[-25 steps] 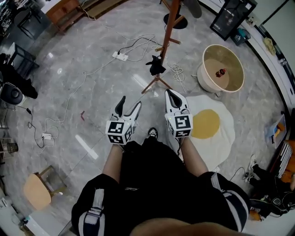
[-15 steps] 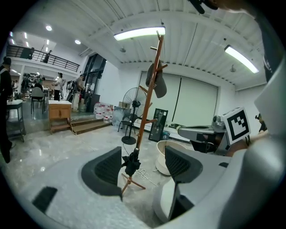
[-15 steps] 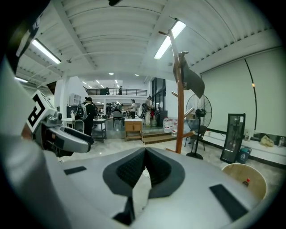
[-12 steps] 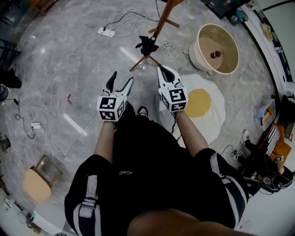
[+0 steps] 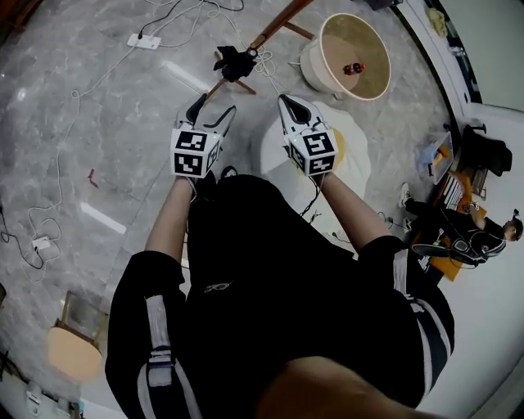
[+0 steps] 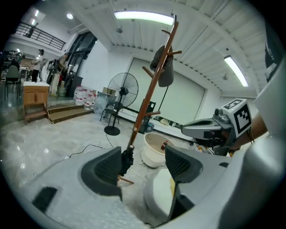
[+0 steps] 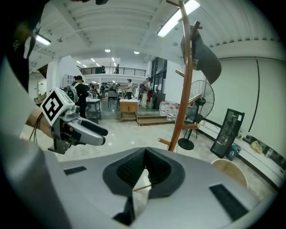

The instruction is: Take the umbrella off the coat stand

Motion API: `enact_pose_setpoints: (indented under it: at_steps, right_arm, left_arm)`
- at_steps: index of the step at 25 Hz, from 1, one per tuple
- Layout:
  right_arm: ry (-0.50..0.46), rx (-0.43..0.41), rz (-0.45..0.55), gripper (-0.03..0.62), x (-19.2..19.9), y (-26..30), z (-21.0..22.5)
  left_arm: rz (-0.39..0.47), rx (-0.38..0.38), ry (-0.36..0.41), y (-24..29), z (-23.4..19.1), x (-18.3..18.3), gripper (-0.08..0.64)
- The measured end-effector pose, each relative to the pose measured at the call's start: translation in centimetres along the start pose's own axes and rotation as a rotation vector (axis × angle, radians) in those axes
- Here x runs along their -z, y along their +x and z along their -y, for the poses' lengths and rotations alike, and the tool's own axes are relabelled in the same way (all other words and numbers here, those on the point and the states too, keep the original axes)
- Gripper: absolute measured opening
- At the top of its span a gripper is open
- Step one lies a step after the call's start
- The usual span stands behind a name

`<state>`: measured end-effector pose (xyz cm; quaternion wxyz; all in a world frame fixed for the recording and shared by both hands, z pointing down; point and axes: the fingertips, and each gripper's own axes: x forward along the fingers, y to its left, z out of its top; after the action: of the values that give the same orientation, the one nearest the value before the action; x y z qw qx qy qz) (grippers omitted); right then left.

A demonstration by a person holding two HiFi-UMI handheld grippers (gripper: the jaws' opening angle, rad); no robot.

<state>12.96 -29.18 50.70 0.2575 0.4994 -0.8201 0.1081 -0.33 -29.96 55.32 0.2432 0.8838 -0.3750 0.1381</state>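
Grey marble floor (image 5: 106, 123) lay open at 9 o'clock, black umbrella (image 5: 236, 62) hung low on coat stand (image 5: 278, 18) at 12 o'clock, left gripper (image 5: 213, 110) spread empty, right gripper (image 5: 288, 101) pinched together on nothing

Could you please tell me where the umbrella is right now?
In the head view, the black umbrella hangs low on the wooden coat stand, top centre, left of the cream basin, ahead of the left claw.

L gripper (image 5: 211, 111), R gripper (image 5: 289, 105) nearer coat stand (image 5: 275, 22), prob.
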Motion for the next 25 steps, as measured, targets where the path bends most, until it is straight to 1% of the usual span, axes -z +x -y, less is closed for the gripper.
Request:
enact_pose_setpoints:
  at_steps: [3,6,9,12,17,20,23,25]
  right_arm:
    - [0.016,0.021,-0.054,0.005,0.5,-0.2,0.7]
    - [0.021,0.01,-0.08,0.005,1.6,0.5,0.8]
    - [-0.014,-0.017,-0.068,0.005,2.7,3.4,0.9]
    - [-0.031,-0.04,-0.049,0.005,4.0,6.5,1.3]
    - [-0.073,-0.096,-0.05,0.005,6.2,9.5,2.7]
    - [-0.108,-0.111,-0.048,0.005,7.5,11.3,4.2]
    - [-0.136,-0.132,-0.057,0.005,8.8,12.6,5.2]
    - [-0.138,-0.149,-0.046,0.005,9.1,14.6,5.5]
  left_arm:
    - [-0.034,0.032,0.029,2.1,-0.1,0.1,0.322]
    - [-0.005,0.04,0.011,3.4,-0.1,0.1,0.322]
    - [0.024,0.02,0.029,5.8,-1.1,1.2,0.324]
    - [0.034,-0.007,0.046,8.5,-2.2,3.1,0.331]
    - [0.055,-0.056,-0.046,11.9,-3.0,7.2,0.336]
    - [0.077,-0.085,-0.054,13.8,-3.6,8.8,0.338]
    - [0.084,-0.078,-0.064,15.6,-3.6,10.7,0.341]
    - [0.095,-0.085,-0.026,16.9,-4.5,11.0,0.342]
